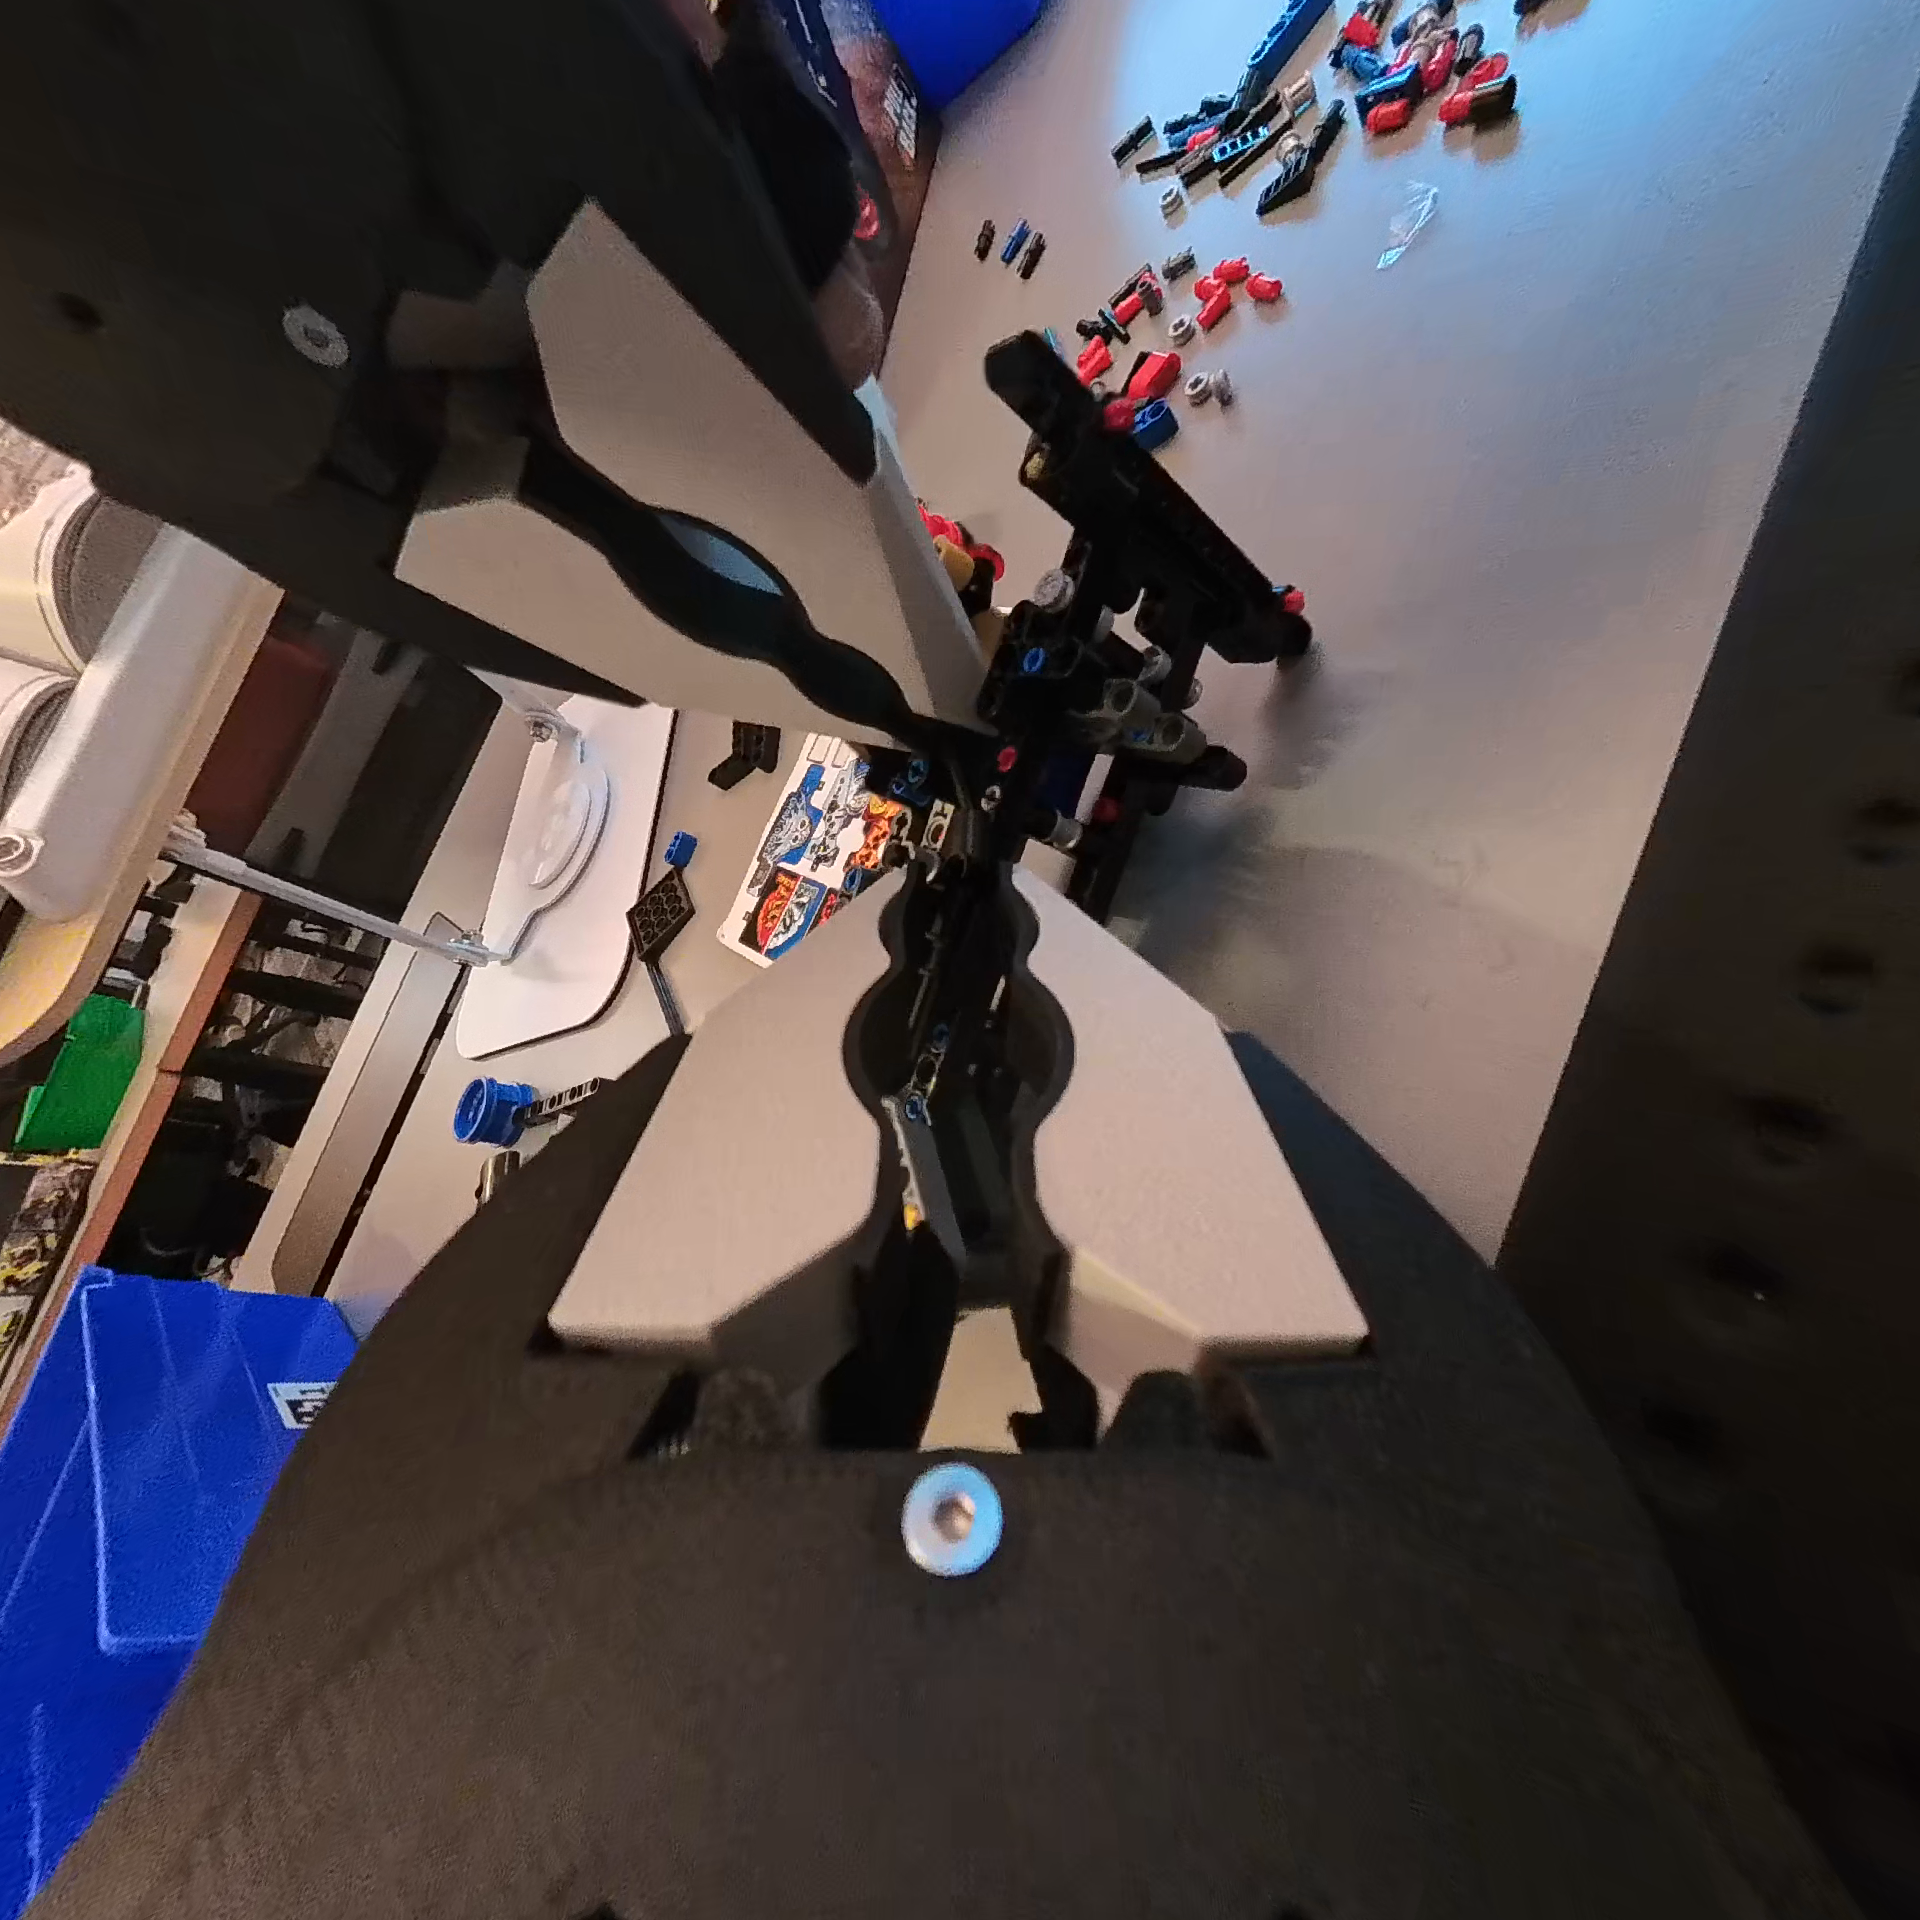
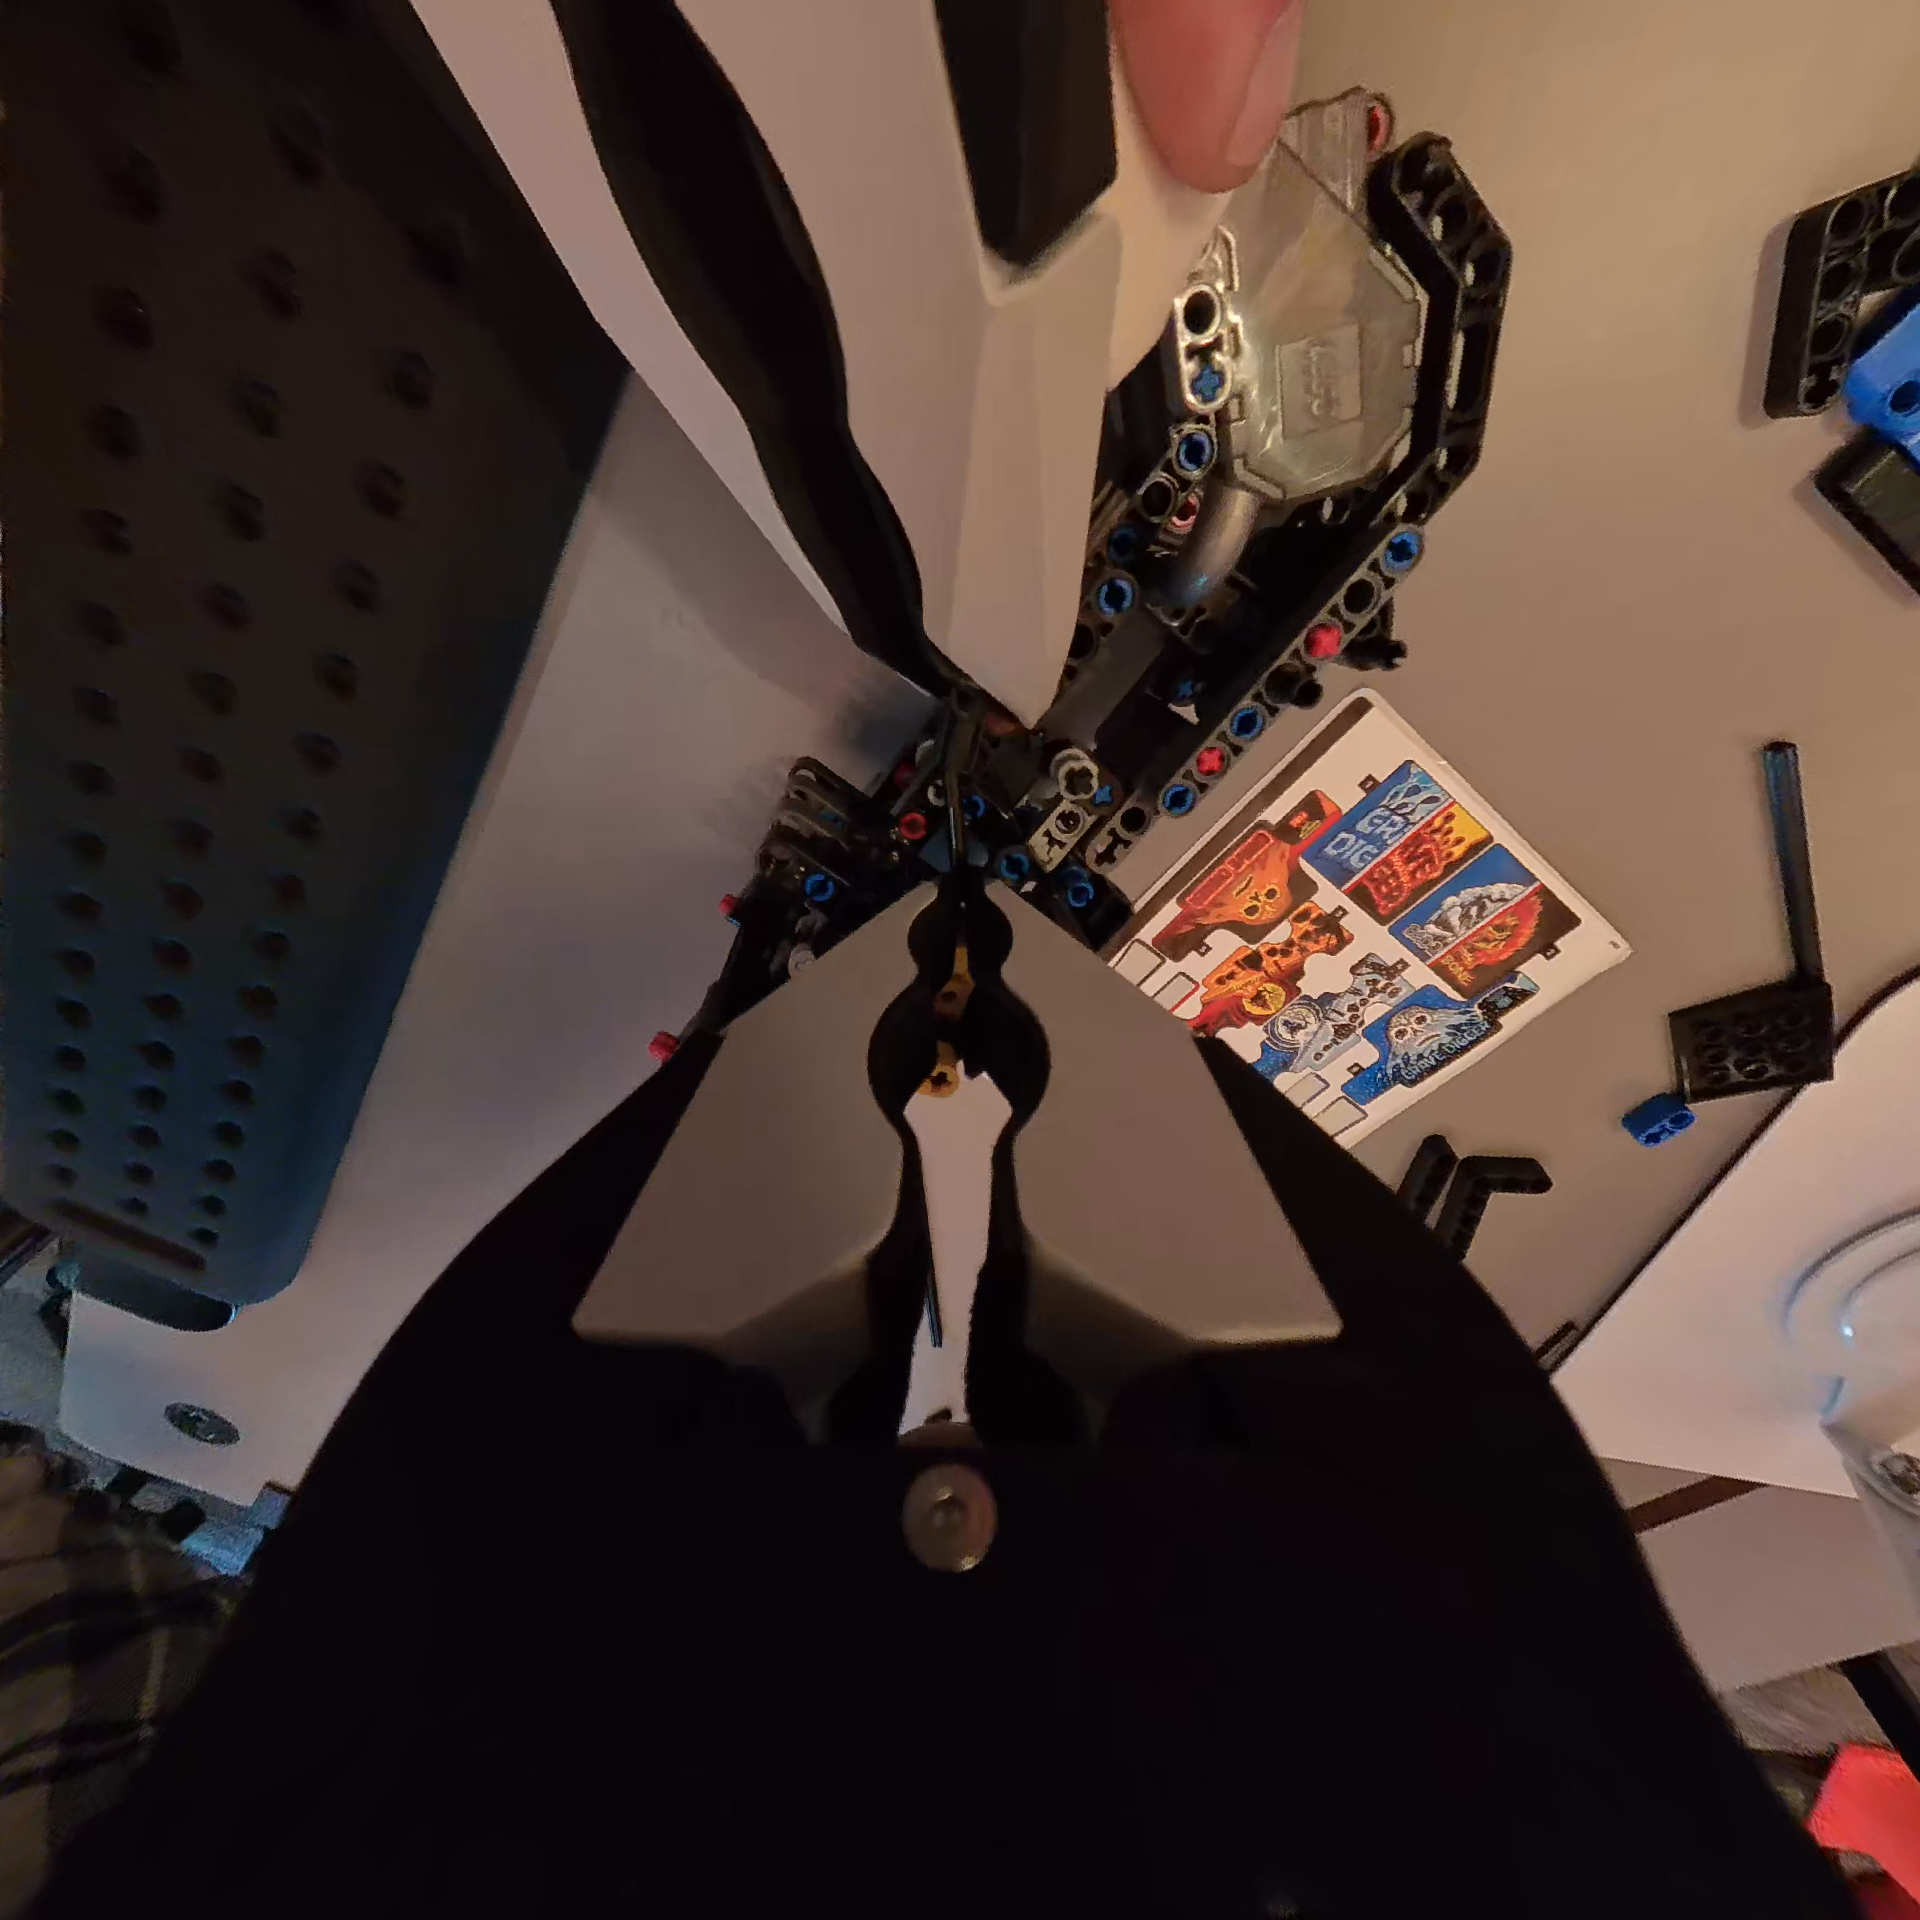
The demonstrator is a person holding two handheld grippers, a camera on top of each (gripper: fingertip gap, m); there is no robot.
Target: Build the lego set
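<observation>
Black gripper bodies fill the lower half of both wrist views, each with grey fingers meeting at the middle of the frame. In the left wrist view the left gripper [image 1: 951, 883] has its fingers drawn close together, pinching a thin black part of the lego model [image 1: 1101, 665]; a grey beam [image 1: 928, 1179] with blue pins lies in the slot between the fingers. The right gripper [image 1: 935, 727] comes in from the upper left and meets the model at the same spot. The model stands on the grey table [image 1: 1507, 520], its long black beams running away from the camera toward the upper right, where loose red and black pieces [image 1: 1195, 322] lie scattered. A sticker sheet [image 1: 805, 862] lies just left of the model, with a blue bin [image 1: 114, 1538] at the near left.

In the right wrist view the right gripper [image 2: 961, 894] is nearly shut, nipping a black cable or thin part at the model's [image 2: 1340, 499] near end; a small tan piece [image 2: 948, 1023] sits between its fingers. The model's long axis runs up and right, carrying a clear housing [image 2: 1320, 343]. The left gripper [image 2: 956, 696] closes in from above, opposite.
</observation>
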